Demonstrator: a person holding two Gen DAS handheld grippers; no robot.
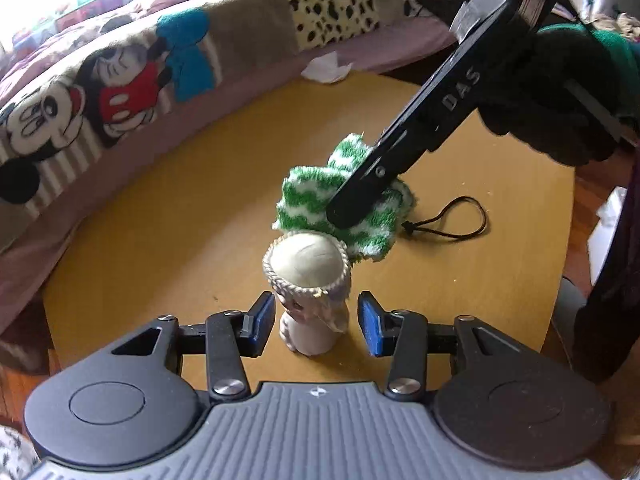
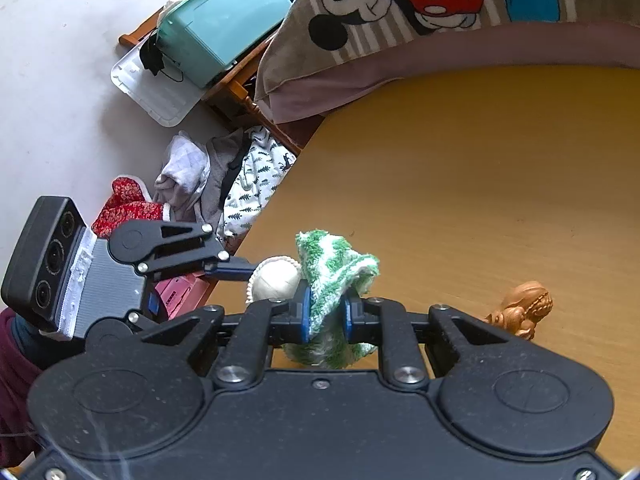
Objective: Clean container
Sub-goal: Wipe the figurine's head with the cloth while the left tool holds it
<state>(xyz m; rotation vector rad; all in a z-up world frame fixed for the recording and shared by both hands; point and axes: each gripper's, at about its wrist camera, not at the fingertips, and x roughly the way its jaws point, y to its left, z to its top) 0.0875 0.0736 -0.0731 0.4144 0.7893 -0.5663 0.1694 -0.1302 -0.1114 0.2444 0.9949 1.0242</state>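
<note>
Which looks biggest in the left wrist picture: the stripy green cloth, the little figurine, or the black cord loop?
1. Green cloth
2. Figurine, though it sits nearer the camera, so this is unsure
3. Black cord loop, the smallest

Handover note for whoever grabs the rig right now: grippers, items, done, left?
Left gripper: open, fingers either side of the small pale ceramic figurine container with a rope-trimmed rim, not touching it; it stands upright on the round yellow wooden table.
Right gripper: shut on the green-and-white striped terry cloth, held just behind the container's rim.
Done: cloth picked up and brought to the container.
Left: grip the container, wipe it, set both down.
Also on the table: a brown carved figurine and a black cord loop.
</note>
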